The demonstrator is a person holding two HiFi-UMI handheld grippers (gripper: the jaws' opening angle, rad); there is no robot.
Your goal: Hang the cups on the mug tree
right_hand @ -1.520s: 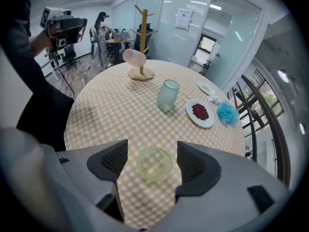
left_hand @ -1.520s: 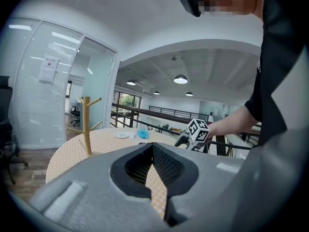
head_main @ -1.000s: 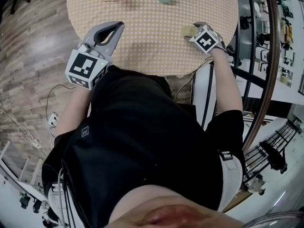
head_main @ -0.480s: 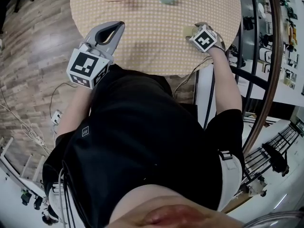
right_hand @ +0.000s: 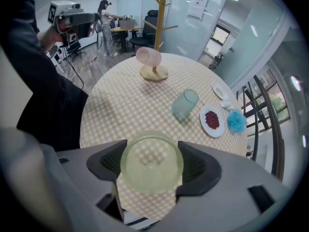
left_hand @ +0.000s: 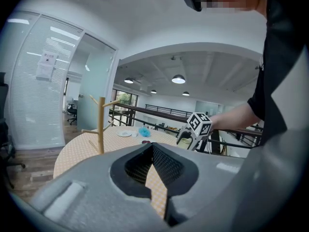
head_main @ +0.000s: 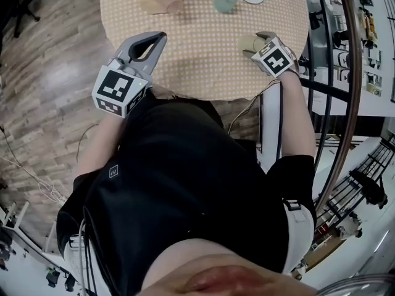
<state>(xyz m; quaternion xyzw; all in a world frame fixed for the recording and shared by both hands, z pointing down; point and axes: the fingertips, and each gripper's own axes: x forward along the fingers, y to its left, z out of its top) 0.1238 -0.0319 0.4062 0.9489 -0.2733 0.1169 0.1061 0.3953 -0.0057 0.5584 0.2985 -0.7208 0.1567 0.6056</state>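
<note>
My right gripper (right_hand: 152, 167) is shut on a pale yellow-green cup (right_hand: 151, 153), gripped by its sides and seen from above over the near edge of the round checked table (head_main: 203, 60). In the head view, that cup (head_main: 248, 42) shows just beyond the right gripper (head_main: 255, 43). The wooden mug tree (right_hand: 159, 18) stands at the table's far side, with a pink cup (right_hand: 148, 56) against its stem above the base. A teal cup (right_hand: 184, 104) stands upright mid-table. My left gripper (head_main: 160, 37) is shut and empty at the table's left edge, its tips (left_hand: 152, 146) meeting.
A small plate of red beans (right_hand: 212, 120), a blue scrubber (right_hand: 236, 121) and a white plate (right_hand: 220, 90) lie at the table's right side. A dark railing (head_main: 333, 97) runs close along the right. Wooden floor (head_main: 43, 85) with cables lies to the left.
The right gripper has risen with the yellow-green cup still in its jaws. The left gripper has moved slightly up and forward over the table's edge. More of the table's far side shows.
</note>
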